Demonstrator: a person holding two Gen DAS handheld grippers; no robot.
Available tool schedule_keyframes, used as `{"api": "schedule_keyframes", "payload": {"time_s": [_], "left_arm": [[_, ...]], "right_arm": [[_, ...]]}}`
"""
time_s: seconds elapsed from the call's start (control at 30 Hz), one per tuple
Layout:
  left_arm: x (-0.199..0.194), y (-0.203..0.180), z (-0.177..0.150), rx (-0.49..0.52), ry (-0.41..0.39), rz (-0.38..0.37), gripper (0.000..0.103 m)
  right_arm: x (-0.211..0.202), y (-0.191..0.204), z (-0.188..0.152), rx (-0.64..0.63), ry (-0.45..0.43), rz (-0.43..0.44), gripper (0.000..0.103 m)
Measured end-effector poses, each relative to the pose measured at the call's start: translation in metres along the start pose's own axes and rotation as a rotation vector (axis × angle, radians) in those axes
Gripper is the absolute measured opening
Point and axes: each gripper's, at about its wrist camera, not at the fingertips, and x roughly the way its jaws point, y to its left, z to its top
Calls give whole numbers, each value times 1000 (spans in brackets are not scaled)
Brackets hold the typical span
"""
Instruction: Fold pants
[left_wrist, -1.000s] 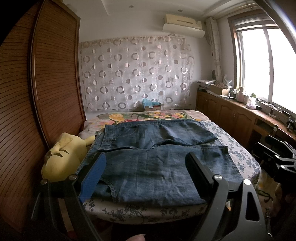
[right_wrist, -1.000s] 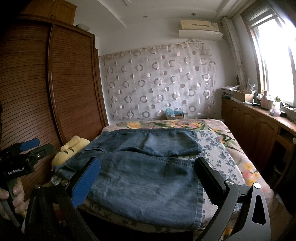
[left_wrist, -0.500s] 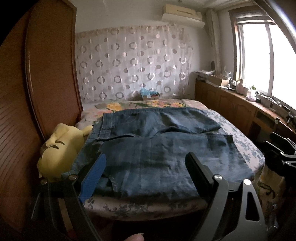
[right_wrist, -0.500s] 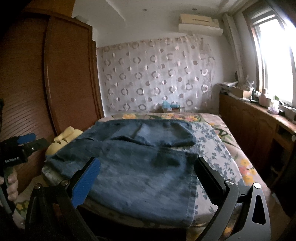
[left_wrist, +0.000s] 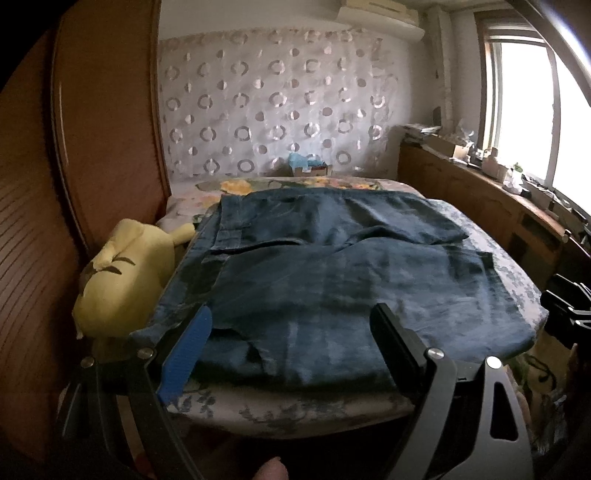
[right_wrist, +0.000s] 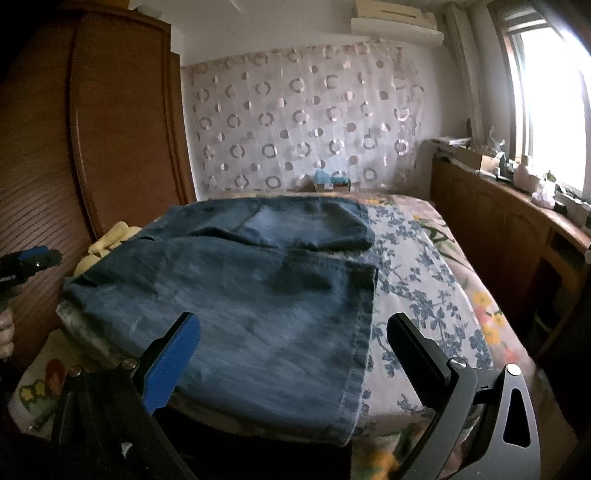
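Observation:
Dark blue denim pants (left_wrist: 332, 280) lie spread flat on the bed, waistband at the left, legs running right; they also show in the right wrist view (right_wrist: 236, 291). My left gripper (left_wrist: 291, 321) is open and empty, just above the pants' near edge by the waist end. My right gripper (right_wrist: 295, 325) is open and empty, over the near leg close to its hem (right_wrist: 360, 339). The left gripper's body (right_wrist: 26, 264) shows at the left edge of the right wrist view.
The bed (right_wrist: 424, 288) has a floral sheet. A yellow plush toy (left_wrist: 122, 277) lies at its left side against the wooden wardrobe (left_wrist: 92, 147). A wooden counter with clutter (left_wrist: 498, 192) runs under the window at right. A small box (left_wrist: 308, 166) sits at the bed's far end.
Both grippers have moved forward and lower toward the near edge of the pants. Both stay open. The pants have not moved.

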Motion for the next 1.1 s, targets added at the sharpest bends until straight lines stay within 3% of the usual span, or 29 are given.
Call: {"api": "schedule_keyframes", "payload": {"time_s": [0.4, 1.1], "left_arm": [[19, 58, -15, -54, 49, 47, 88], [83, 130, -50, -181, 181, 139, 80]], "right_arm": [[-3, -11, -13, 11, 98, -3, 96], [-20, -11, -22, 21, 151, 18, 92]]}}
